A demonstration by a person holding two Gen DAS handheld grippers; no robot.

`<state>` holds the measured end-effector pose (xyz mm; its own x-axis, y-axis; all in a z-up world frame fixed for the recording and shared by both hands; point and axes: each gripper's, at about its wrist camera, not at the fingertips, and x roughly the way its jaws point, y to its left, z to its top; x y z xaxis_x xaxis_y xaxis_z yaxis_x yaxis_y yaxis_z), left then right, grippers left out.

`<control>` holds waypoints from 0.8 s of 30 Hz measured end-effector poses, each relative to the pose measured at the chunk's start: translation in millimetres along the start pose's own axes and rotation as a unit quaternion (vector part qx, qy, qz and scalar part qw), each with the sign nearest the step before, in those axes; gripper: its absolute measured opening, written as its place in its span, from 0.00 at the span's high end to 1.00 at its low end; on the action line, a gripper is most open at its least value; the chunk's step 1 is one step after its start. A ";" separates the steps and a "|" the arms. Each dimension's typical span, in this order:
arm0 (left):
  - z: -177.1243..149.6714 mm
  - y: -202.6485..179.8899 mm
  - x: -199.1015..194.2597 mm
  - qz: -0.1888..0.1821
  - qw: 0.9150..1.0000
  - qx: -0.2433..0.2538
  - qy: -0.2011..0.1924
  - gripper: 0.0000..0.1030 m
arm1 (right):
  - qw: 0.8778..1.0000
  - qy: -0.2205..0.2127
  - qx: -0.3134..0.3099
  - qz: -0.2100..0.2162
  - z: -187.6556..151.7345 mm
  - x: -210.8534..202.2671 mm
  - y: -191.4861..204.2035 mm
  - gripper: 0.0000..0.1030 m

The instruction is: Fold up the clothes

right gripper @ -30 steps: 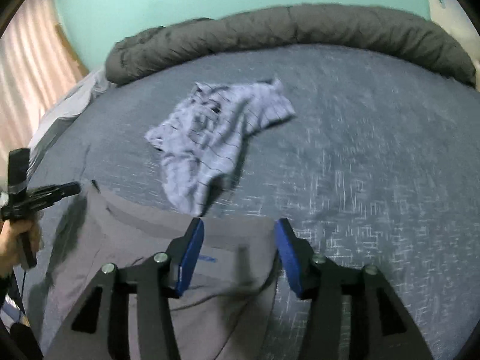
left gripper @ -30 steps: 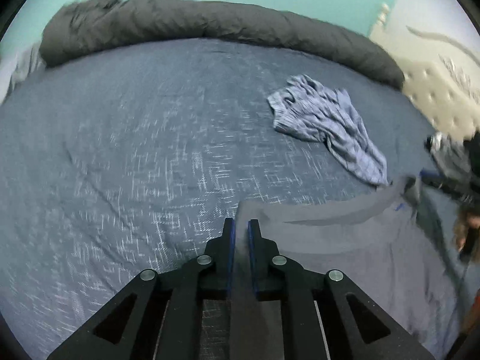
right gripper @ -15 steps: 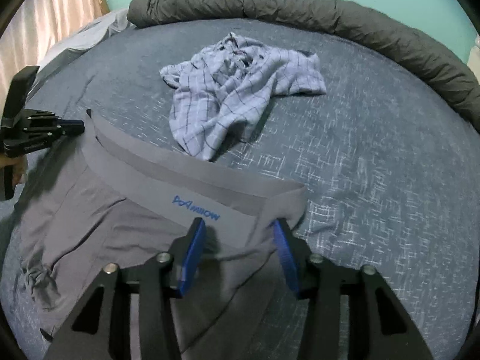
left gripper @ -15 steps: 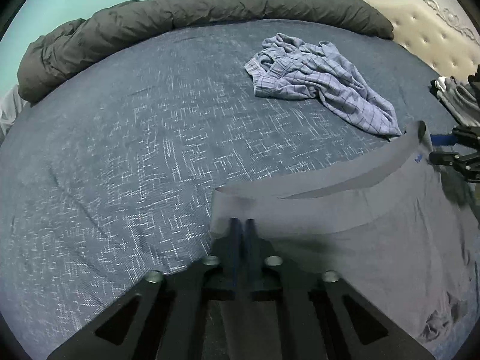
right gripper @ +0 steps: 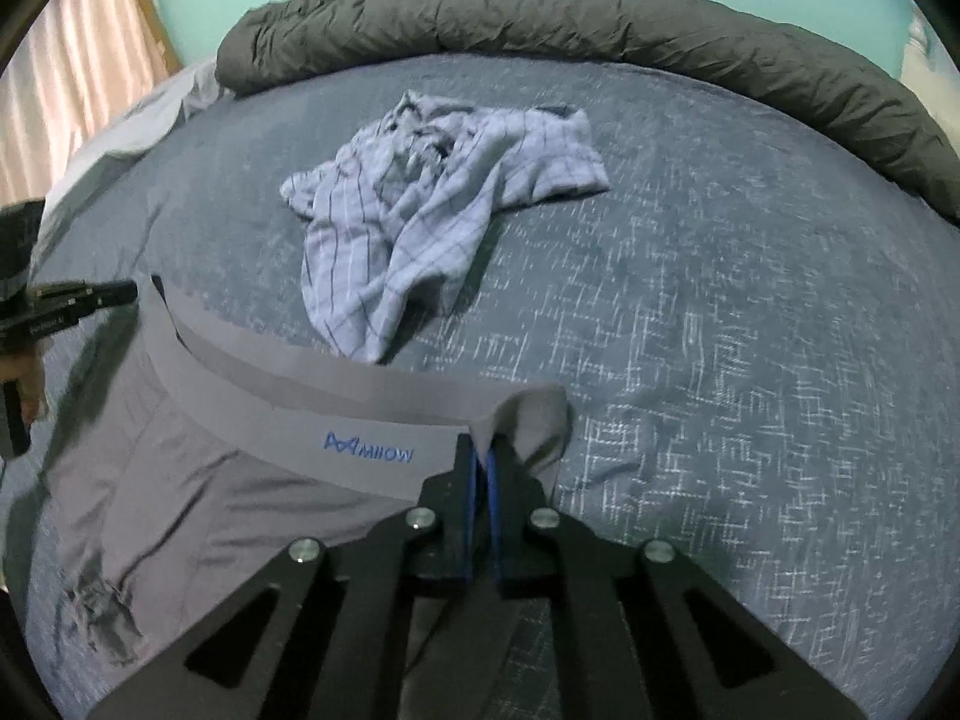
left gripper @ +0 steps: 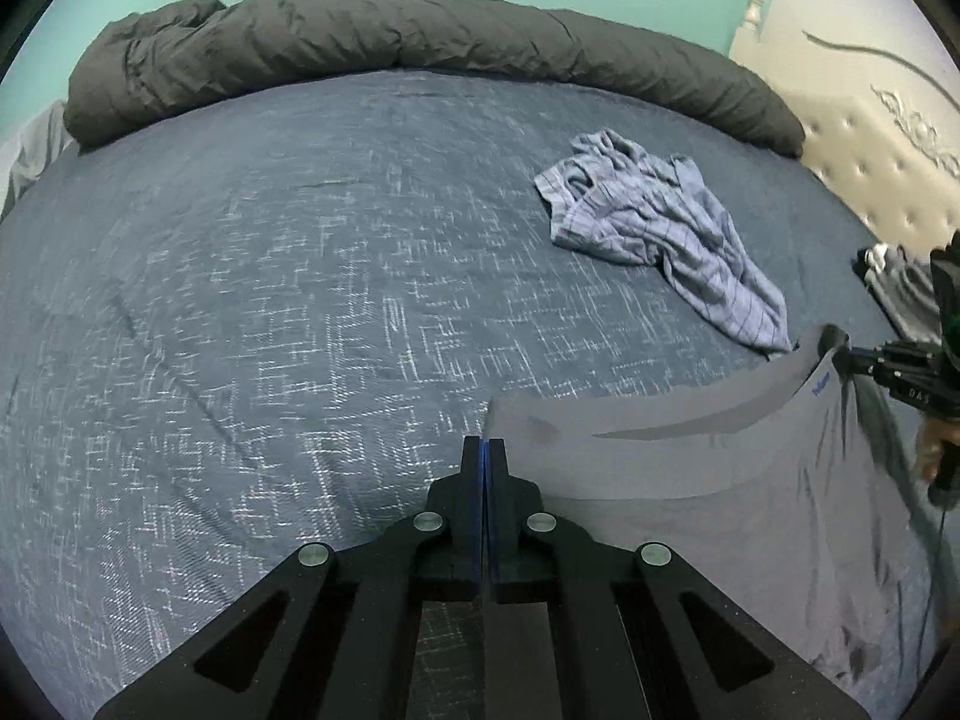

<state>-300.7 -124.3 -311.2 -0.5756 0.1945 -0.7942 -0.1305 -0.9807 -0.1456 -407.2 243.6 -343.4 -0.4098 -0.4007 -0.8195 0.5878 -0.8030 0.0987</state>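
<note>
From the left wrist camera, the grey boxer briefs point(left gripper: 690, 480) lie spread on the blue patterned bedsheet point(left gripper: 300, 312), smooth in the body, with a broad paler waistband running across the far edge and small blue lettering near its right end; the left gripper point(left gripper: 483, 450) has its fingers pressed together at the waistband's left corner, though whether cloth is caught between them cannot be told from here; at the far right the right gripper point(left gripper: 840, 354) meets the waistband's other corner, a hand point(left gripper: 933, 450) behind it; a crumpled blue checked garment point(left gripper: 666, 234) lies just beyond the briefs, and a rolled dark grey duvet point(left gripper: 420, 48) runs along the far side of the bed.

From the right wrist camera, the same briefs point(right gripper: 210, 468) show a blue printed logo on the waistband and some creasing toward the lower left leg; the right gripper point(right gripper: 483, 456) is clenched on the waistband's right corner, cloth rising between its blue pads; the left gripper point(right gripper: 114, 294) touches the opposite corner at the left edge; the checked garment point(right gripper: 432, 204) lies just beyond the waistband, its tip touching the band.
</note>
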 end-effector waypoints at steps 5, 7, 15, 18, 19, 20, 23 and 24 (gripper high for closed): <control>-2.1 -15.7 -7.6 -0.005 1.000 0.012 0.017 1.00 | 1.000 -0.001 0.000 0.003 -1.7 -3.0 4.3 0.97; -8.9 -22.8 -7.9 0.008 0.999 0.028 0.018 0.97 | 1.000 0.000 0.003 0.003 -4.4 -5.4 5.3 0.97; -8.8 -22.4 10.3 0.033 0.999 0.018 0.031 0.55 | 1.000 0.005 0.003 0.010 -10.8 -5.5 5.5 0.97; -10.7 -22.0 11.8 0.029 0.999 0.024 0.030 0.56 | 1.000 0.006 0.003 0.011 -12.6 -4.4 5.9 0.97; -8.7 -26.8 17.4 0.031 0.999 0.027 0.028 0.57 | 1.000 0.006 0.003 0.012 -13.4 -4.1 6.4 0.97; -6.6 -31.7 23.1 0.033 0.999 0.029 0.026 0.60 | 1.000 0.006 0.003 0.011 -14.0 -3.8 6.4 0.97; -4.7 -38.9 23.0 0.046 0.998 0.030 0.017 0.60 | 1.000 0.007 0.007 0.011 -15.3 -3.6 4.7 0.97; -4.9 -39.9 19.9 0.051 0.998 0.028 0.014 0.60 | 1.000 0.007 0.008 0.011 -15.3 -3.8 4.2 0.97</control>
<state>-303.0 -81.4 -324.1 -0.5664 0.0918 -0.8190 -0.1181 -0.9926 -0.0296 -392.5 248.5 -348.5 -0.3869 -0.4121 -0.8249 0.5856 -0.8008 0.1253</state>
